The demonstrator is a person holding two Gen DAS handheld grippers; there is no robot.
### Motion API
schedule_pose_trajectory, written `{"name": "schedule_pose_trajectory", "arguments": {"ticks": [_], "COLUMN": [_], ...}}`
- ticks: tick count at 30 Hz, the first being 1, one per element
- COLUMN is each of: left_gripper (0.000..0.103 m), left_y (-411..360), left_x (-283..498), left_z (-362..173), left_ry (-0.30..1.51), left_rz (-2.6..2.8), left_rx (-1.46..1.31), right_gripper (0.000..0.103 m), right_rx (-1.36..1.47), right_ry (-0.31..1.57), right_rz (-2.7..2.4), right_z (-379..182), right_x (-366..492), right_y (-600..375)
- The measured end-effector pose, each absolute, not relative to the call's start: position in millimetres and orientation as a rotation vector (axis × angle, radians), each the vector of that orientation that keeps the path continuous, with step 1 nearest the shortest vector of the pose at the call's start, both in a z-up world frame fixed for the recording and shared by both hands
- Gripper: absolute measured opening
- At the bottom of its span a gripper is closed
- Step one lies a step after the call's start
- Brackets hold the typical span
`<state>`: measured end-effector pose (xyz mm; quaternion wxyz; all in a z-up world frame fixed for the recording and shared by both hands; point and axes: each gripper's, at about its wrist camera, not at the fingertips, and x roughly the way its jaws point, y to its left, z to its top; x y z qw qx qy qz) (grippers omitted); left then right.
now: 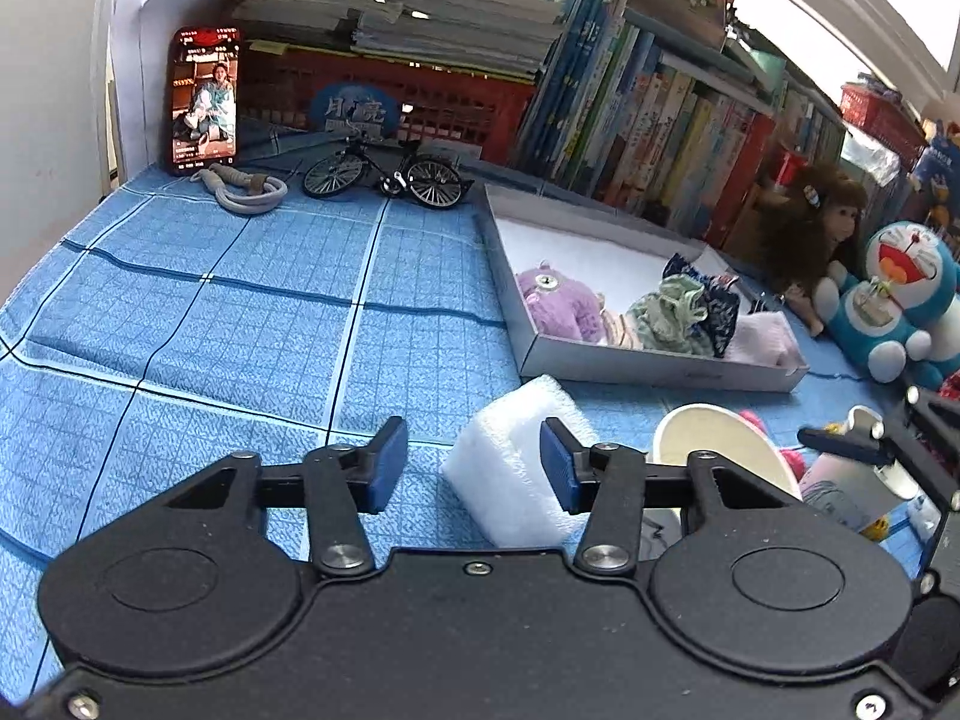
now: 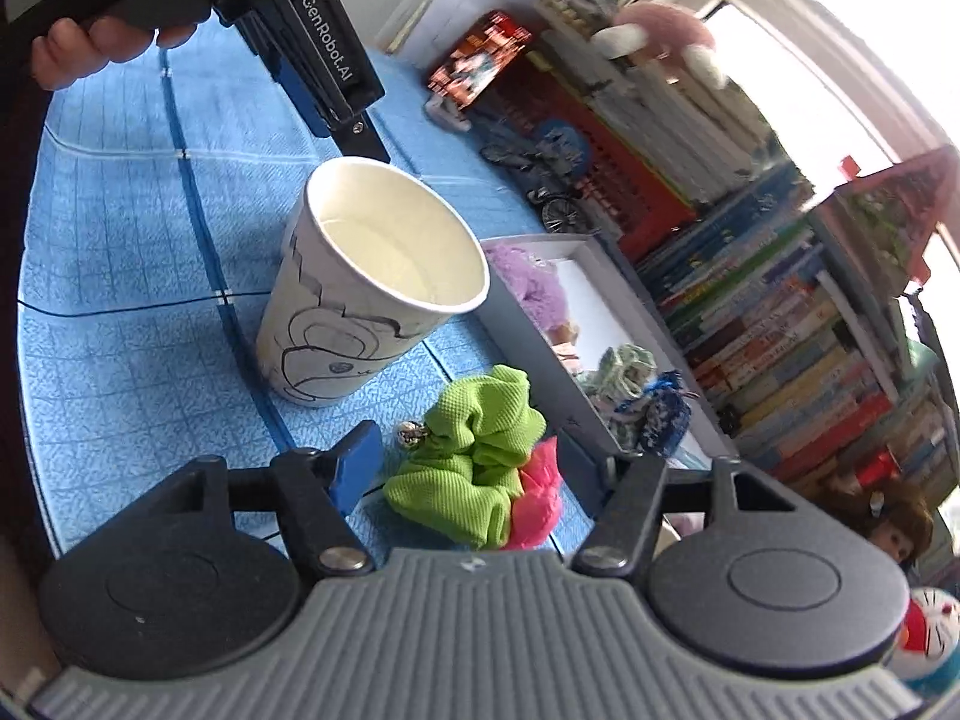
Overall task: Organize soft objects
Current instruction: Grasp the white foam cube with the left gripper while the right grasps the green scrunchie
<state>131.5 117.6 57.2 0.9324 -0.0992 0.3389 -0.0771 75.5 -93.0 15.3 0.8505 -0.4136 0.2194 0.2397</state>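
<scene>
Here the left gripper [image 1: 474, 465] is hanging low over the blue cloth [image 1: 240, 324] with its jaws spread wide and holding nothing; the white sponge [image 1: 510, 456] is lying on the cloth in the gap ahead of them, toward the right finger, so the spread looks set to take the block's width. The right gripper [image 2: 474, 468] is likewise standing wide and bare, its fingers straddling a green scrunchie [image 2: 474, 456] that is bunching against a pink one [image 2: 540, 498]; both are sitting on the cloth, not yet lifted. Just beyond them on the left a paper cup [image 2: 372, 282] is standing upright; being stiff, it probably is not meant for sorting, and it is crowding the approach to the scrunchies. Farther right the white tray [image 1: 600, 357] is lying open against the row of books [image 1: 660, 120], serving as the place for soft things: a purple plush [image 1: 555, 303], a pale green scrunchie [image 1: 666, 312], a dark blue one [image 1: 717, 300] and a pinkish cloth [image 1: 762, 336] are already lying at its near end, while its far end is showing bare. At the far left a phone [image 1: 204, 99], a cord [image 1: 246, 189] and a toy bicycle [image 1: 384, 171] are sitting well apart from the work.
</scene>
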Motion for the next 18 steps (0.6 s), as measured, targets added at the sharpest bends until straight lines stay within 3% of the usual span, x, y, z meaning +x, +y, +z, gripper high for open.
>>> {"name": "schedule_pose_trajectory", "arguments": {"ticks": [4,13,16,18], "left_gripper": [0.023,0.019,0.019,0.019], "left_y": [118.2,120.6,120.4,121.3], "left_x": [136.8,144.2,142.7,140.8], "left_z": [49.2,35.9,39.5,43.0], "left_ry": [0.720,0.751,0.736,0.724], "left_rz": [-0.180,-0.220,-0.219,-0.215], "left_rx": [-0.212,-0.241,-0.229,-0.218], "right_gripper": [0.077,0.080,0.073,0.061], "right_rx": [-0.896,-0.928,-0.883,-0.880], "right_ry": [0.483,0.577,0.583,0.576], "right_rz": [0.516,0.549,0.550,0.552], "right_z": [14.3,-0.3,0.0,-0.8], "right_x": [88.0,114.5,117.6,116.0], "right_y": [-87.2,-82.1,-86.1,-86.6]}}
